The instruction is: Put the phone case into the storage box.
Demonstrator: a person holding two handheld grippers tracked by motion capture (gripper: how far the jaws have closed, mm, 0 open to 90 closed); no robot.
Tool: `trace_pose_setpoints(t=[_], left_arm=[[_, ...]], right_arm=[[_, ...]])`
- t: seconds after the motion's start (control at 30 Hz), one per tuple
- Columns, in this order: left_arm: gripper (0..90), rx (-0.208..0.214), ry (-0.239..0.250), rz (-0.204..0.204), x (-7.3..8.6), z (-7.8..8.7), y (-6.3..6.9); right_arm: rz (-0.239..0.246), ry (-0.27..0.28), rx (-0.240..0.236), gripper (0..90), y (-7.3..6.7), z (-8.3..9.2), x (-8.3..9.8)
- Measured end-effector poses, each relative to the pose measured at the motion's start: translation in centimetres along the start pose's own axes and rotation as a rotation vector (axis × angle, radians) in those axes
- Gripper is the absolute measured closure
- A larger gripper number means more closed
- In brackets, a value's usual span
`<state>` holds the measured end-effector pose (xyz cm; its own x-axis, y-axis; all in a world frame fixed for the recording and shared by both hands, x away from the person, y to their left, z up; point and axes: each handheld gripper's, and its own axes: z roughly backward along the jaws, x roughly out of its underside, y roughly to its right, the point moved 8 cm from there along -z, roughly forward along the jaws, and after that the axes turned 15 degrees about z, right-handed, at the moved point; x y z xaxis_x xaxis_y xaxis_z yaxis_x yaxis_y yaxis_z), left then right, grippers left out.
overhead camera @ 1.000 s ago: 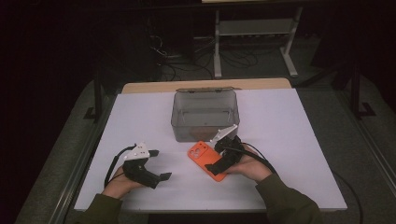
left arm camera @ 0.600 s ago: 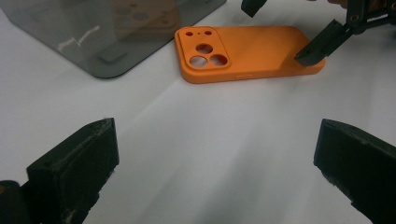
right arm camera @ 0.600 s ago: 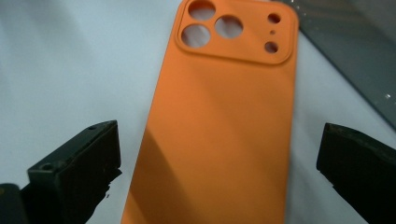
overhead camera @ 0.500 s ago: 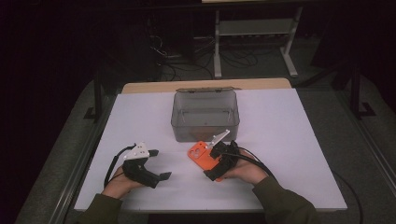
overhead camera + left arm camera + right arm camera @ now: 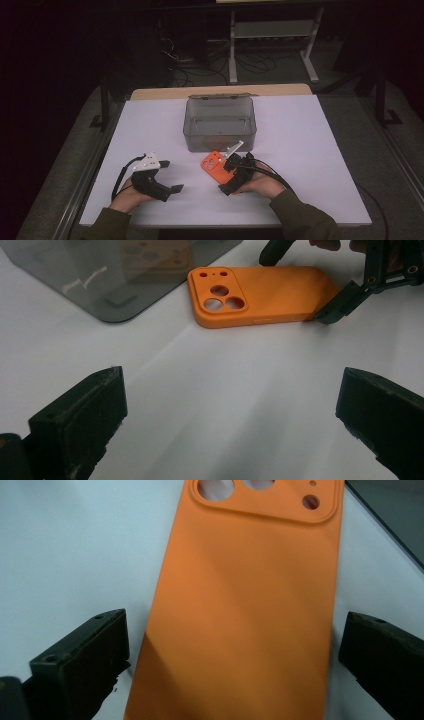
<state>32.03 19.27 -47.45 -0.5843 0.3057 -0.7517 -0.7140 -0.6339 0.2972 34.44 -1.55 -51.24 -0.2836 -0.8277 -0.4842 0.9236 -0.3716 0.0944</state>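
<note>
An orange phone case [image 5: 214,164] lies flat on the white table [image 5: 310,150], camera cut-outs toward the box. My right gripper [image 5: 226,175] stands open over its near end. In the right gripper view the case [image 5: 250,595] runs up between the two black jaws of the right gripper [image 5: 235,655], with a gap on each side. My left gripper [image 5: 171,176] rests open at the front left, nothing in it. The left gripper view looks between the open jaws of the left gripper [image 5: 235,410] across bare table to the case [image 5: 260,295].
A grey translucent box [image 5: 220,122] stands open at the table's middle, just behind the case, its corner also in the left gripper view [image 5: 100,275]. Cables trail from both grippers. Dark floor and a metal stand lie beyond the far edge.
The right gripper has shifted slightly left and toward the near edge, settling over the case's near end. The left gripper has stayed put.
</note>
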Motion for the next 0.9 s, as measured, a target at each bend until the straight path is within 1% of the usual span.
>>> trace_pose_setpoints(t=[0.2,0.4,0.6,0.9], left_arm=[[0.0,0.0,-0.001,0.0,0.01,-0.01,0.01],[0.0,0.0,0.0,0.0,0.01,-0.02,0.01],[0.0,0.0,-0.001,0.0,0.0,-0.01,0.0],[0.0,0.001,-0.001,-0.002,0.0,-0.03,0.01]], right_arm=[[0.001,-0.003,0.003,0.1,0.04,-0.02,0.05],[0.013,-0.006,0.016,3.4,0.03,0.06,0.07],[0.022,-0.002,0.016,5.7,-0.01,0.14,0.03],[0.013,-0.003,0.018,8.9,-0.09,0.24,0.01]])
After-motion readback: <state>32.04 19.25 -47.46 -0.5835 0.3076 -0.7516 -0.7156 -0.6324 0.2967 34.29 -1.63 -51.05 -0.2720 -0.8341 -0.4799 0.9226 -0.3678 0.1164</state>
